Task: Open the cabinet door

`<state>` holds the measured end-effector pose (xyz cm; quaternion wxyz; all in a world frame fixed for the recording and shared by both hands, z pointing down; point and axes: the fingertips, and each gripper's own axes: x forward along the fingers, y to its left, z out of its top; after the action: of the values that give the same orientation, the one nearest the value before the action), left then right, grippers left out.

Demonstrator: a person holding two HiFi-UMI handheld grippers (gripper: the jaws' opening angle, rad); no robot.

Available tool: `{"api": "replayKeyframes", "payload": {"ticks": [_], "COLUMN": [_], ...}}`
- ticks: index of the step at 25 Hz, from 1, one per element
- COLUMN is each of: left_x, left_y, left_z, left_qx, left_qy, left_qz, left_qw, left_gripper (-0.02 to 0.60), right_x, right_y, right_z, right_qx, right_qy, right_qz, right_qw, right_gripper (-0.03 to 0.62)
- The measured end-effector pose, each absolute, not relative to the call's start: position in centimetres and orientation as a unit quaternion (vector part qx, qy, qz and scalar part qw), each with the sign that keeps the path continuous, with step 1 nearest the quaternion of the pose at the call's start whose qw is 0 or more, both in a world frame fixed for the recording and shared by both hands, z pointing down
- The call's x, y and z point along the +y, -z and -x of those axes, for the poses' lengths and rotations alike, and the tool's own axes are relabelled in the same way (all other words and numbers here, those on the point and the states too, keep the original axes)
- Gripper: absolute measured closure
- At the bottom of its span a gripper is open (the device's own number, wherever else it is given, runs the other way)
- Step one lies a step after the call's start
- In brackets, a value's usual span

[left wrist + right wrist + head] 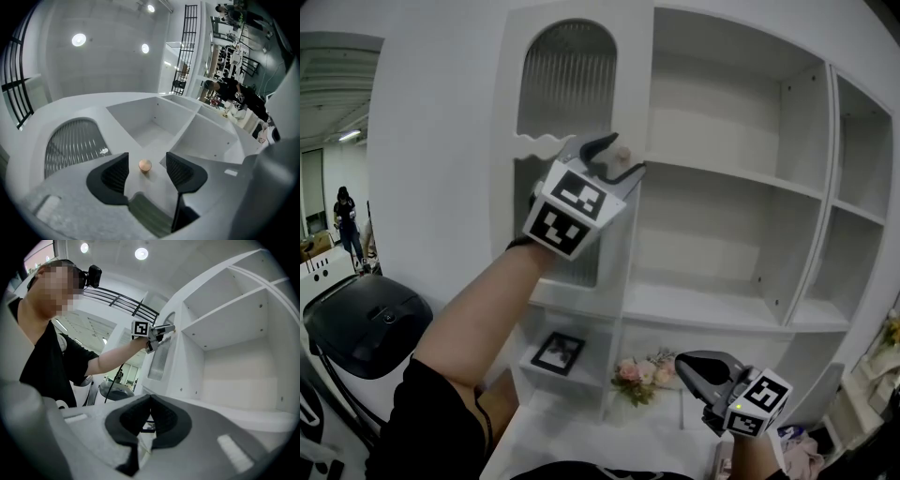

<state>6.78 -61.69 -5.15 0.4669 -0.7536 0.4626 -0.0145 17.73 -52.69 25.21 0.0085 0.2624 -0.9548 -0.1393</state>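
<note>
Cabinet door (567,84), white with an arched ribbed-glass pane, stands at the left end of a white shelf unit (727,173). Its small copper knob (145,165) sits between the spread jaws of the left gripper (621,156), and neither pad touches it. The right gripper (150,399) hangs low, jaws pressed together on nothing. A framed picture (558,352) and pink flowers (642,375) sit on the lower shelves, and a person (345,220) stands far off.

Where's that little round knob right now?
In the left gripper view, the knob sits between the left gripper's open jaws, on the door, right of its ribbed window.
</note>
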Motion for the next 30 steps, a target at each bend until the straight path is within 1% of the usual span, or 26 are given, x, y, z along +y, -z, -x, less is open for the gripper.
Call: {"api": "replayKeyframes", "payload": {"ticks": [4,5,7,13,19,24,30], "left_x": [-63.1,-63.3,-63.6,-63.9,-63.9,-64.0,-63.8], "left_y": [5.6,5.7,5.9,5.8,5.8,5.5,5.5], "left_z": [-6.6,-6.6,-6.4,-6.2,-6.3,-6.8,-6.7], "left_qx": [0.471,0.474,0.481,0.489,0.492,0.493,0.498], "left_qy": [0.020,0.020,0.018,0.013,0.010,0.020,0.013], "left_qz": [0.750,0.747,0.737,0.731,0.730,0.732,0.742], "left_qw": [0.463,0.466,0.474,0.475,0.474,0.470,0.449], "left_gripper": [0.352,0.365,0.419,0.429,0.449,0.491,0.492], "right_x": [-53.8,-54.0,-54.5,-55.6,-55.6,-54.7,-53.1], "right_y": [-25.9,-26.0,-26.4,-28.0,-28.4,-28.5,-27.9], "right_z": [-18.1,-18.2,-18.3,-19.0,-19.1,-19.4,-20.2], "right_qx": [-0.958,-0.959,-0.960,-0.962,-0.964,-0.963,-0.955], "right_qy": [0.133,0.131,0.129,0.119,0.102,0.111,0.125], "right_qz": [-0.253,-0.251,-0.249,-0.247,-0.244,-0.245,-0.267], "right_qw": [0.008,0.007,0.006,0.008,-0.013,0.000,0.015], "right_gripper": [0.599,0.599,0.599,0.599,0.599,0.599,0.599]}}
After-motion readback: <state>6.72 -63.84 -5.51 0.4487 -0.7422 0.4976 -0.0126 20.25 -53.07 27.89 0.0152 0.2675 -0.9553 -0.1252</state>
